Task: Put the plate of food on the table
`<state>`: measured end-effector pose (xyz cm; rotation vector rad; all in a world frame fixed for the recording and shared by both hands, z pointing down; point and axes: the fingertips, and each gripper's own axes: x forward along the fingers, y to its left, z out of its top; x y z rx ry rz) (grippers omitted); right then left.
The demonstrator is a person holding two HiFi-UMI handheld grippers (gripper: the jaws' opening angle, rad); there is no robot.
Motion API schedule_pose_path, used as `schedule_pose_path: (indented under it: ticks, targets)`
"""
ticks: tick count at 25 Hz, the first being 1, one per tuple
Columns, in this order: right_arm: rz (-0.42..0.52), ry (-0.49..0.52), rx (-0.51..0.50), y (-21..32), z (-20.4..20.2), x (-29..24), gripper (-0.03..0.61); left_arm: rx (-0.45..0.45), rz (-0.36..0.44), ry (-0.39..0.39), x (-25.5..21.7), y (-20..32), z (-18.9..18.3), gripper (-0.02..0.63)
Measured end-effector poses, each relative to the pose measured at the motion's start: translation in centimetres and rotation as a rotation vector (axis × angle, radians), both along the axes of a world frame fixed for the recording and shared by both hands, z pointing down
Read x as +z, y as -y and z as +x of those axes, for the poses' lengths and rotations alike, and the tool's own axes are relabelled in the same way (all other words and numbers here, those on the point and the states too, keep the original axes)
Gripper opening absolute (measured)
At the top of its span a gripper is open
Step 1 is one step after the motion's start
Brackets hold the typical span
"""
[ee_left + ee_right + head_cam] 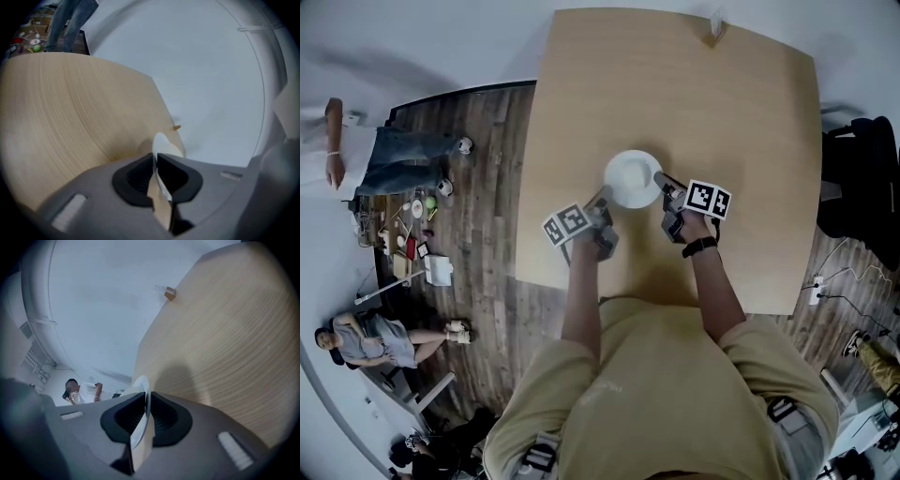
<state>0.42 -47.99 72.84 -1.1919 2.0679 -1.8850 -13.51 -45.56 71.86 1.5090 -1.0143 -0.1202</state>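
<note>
A round white plate (632, 178) is held over the middle of the light wooden table (675, 103) in the head view. My left gripper (602, 199) is shut on the plate's near-left rim, and my right gripper (660, 180) is shut on its near-right rim. In the left gripper view the thin white plate (161, 143) edge runs between the dark jaws of my left gripper (155, 165). In the right gripper view the plate (140, 389) rim is pinched the same way by my right gripper (147, 409). I cannot see whether food lies on the plate.
A small brown object (712, 34) sits at the table's far edge, also seen as a small brown object (169, 295) in the right gripper view. People (366, 159) and clutter (417, 244) occupy the wooden floor to the left. A dark bag (862, 178) stands right of the table.
</note>
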Motion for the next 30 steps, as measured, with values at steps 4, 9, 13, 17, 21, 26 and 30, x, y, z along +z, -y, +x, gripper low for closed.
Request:
schedule_pose_path:
  ticks: [4,9,13,17,21,26,30]
  targets:
    - [-0.008,-0.059,0.001,2.3,-0.4,2.0,0.037,0.033,-0.012,0.053,2.0,2.5,-0.3,0.026]
    - [-0.028,-0.166,-0.02,3.3,-0.6,4.2,0.055,0.076,-0.033,0.131,4.1,4.1,-0.3,0.032]
    - [-0.052,-0.195,-0.013,3.2,-0.8,5.1,0.057,0.103,-0.046,0.194,5.3,4.0,-0.5,0.04]
    - [-0.067,-0.228,-0.016,2.6,-1.0,5.7,0.06,0.13,-0.061,0.232,6.0,3.5,-0.7,0.051]
    - [-0.065,-0.253,-0.019,2.4,-1.0,6.0,0.06,0.145,-0.072,0.277,6.5,3.1,-0.7,0.051]
    - [-0.005,-0.36,-0.057,1.8,-0.2,5.7,0.084,0.155,-0.038,0.372,5.9,2.5,-1.3,0.057]
    - [0.111,-0.46,-0.093,1.5,1.0,4.1,0.084,0.122,0.043,0.375,3.8,2.4,-1.9,0.069]
